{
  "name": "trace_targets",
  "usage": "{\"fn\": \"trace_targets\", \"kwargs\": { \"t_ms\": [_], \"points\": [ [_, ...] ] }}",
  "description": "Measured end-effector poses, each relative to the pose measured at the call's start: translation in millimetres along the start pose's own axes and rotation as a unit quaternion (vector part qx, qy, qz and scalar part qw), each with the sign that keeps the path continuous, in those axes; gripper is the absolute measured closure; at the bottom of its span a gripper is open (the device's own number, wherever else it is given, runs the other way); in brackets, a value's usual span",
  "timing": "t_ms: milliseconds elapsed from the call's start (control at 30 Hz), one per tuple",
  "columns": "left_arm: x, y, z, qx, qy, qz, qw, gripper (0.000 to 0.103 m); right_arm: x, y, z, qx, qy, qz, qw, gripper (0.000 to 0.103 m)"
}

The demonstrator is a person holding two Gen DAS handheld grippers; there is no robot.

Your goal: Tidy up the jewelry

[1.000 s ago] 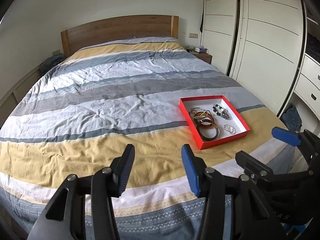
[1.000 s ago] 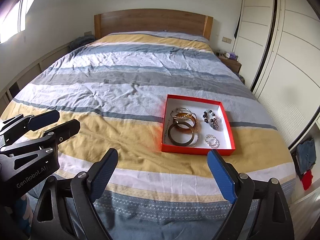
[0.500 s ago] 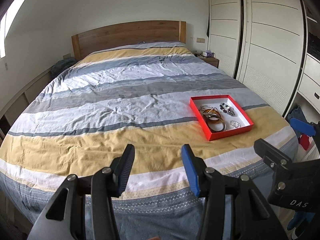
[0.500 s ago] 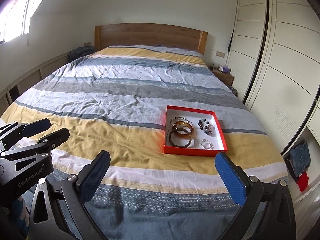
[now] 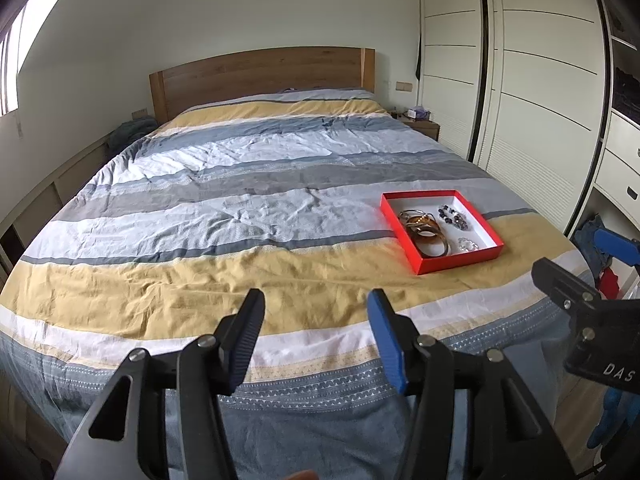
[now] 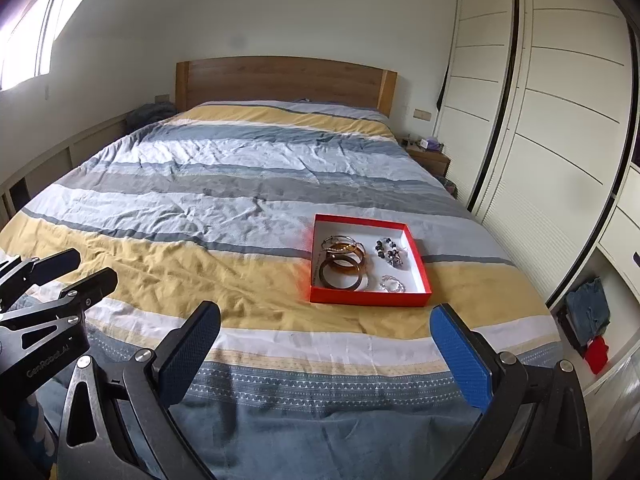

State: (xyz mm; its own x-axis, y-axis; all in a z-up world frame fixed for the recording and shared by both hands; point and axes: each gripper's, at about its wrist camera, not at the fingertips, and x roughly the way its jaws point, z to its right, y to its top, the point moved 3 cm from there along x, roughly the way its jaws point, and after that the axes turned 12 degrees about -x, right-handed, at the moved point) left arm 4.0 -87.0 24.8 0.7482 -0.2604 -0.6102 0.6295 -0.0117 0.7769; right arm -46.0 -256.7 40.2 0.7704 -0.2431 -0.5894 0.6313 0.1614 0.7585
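Both claws hang off the foot of the bed, above the blue hem of the striped duvet, neither touching anything.

Left claw: fingers spread, nothing between them. Right claw: spread wider, also empty.

Red tray lies flat on the yellow stripe, well ahead of the right claw and roughly centred between its fingers; from the left claw it sits ahead and off to the right. Likely set near the foot edge so both claws can reach it.

Contents, sorted by kind:
- stacked bangles, amber and metal, along the tray side toward the left claw
- dark beaded bracelet, far corner on the other side
- small silver rings, near corner on that side

Nothing loose on the duvet. Judgement: jewelry looks already gathered; the wide-spread fingers suit either a stand-off or a grip on the tray rim.
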Motion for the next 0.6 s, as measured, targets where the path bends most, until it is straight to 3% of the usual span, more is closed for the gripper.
{"fn": "trace_targets", "kwargs": {
  "t_ms": [600],
  "points": [
    [12, -8, -4, -0.004, 0.015, -0.019, 0.9997, 0.047, 11, -13, 12, 0.025, 0.008, -0.007, 1.0, 0.0]
  ]
}}
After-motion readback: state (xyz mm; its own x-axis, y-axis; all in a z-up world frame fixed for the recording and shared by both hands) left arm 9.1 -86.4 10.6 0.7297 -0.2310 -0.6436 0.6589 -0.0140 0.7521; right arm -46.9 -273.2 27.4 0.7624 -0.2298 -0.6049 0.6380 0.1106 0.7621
